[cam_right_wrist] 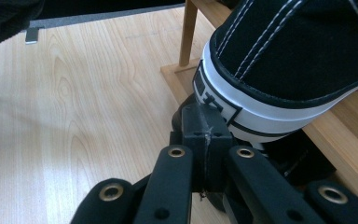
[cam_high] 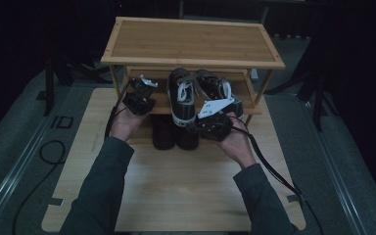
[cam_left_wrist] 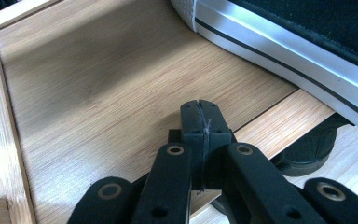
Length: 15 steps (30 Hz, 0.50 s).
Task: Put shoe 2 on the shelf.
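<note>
Seemingly midway: both sneakers (cam_high: 196, 95) sit on the rack's middle shelf (cam_high: 159, 104), heels overhanging the front edge, squaring up left. Right hand-held gripper (cam_right_wrist: 204, 122), jaws closed and empty, touches the left sneaker's heel at frame centre. Left hand-held gripper (cam_left_wrist: 200, 122), closed, hovers beside it.

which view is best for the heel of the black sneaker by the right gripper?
Right gripper view: the black sneaker's heel, with white sole and heel patch, sits close up, just past the shut right gripper. The high view shows the pair small and dim on the shoe rack. The left gripper view catches a white sole edge of a sneaker.
</note>
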Each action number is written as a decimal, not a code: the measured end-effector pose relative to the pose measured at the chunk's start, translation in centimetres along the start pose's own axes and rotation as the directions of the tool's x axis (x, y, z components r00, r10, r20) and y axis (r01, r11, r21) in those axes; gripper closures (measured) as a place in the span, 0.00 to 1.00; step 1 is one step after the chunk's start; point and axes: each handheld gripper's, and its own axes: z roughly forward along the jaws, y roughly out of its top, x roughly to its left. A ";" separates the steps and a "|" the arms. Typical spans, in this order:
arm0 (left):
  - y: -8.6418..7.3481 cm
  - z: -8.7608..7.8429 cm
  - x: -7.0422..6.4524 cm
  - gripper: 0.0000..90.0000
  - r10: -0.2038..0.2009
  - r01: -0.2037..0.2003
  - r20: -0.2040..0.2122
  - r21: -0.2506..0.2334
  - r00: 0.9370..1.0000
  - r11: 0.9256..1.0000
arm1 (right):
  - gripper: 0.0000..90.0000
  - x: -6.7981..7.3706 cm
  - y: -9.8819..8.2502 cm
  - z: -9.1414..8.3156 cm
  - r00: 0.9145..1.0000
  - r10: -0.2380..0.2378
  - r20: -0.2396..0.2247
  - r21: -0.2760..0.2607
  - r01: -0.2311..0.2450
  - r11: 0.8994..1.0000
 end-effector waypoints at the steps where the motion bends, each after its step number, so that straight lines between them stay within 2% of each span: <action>1: 0.0 0.0 0.0 1.00 -0.001 0.001 0.001 0.000 1.000 1.000 | 1.00 0.0 0.0 0.0 1.000 0.002 -0.001 -0.001 -0.002 1.000; 8: 0.0 0.0 0.0 1.00 -0.003 0.003 -0.002 0.000 1.000 1.000 | 1.00 -0.1 0.4 0.3 1.000 0.002 -0.015 -0.011 -0.002 1.000; 15: 0.0 0.0 -0.1 1.00 -0.008 0.008 -0.003 0.001 1.000 1.000 | 1.00 -0.2 0.4 0.6 1.000 0.007 -0.009 -0.007 -0.008 1.000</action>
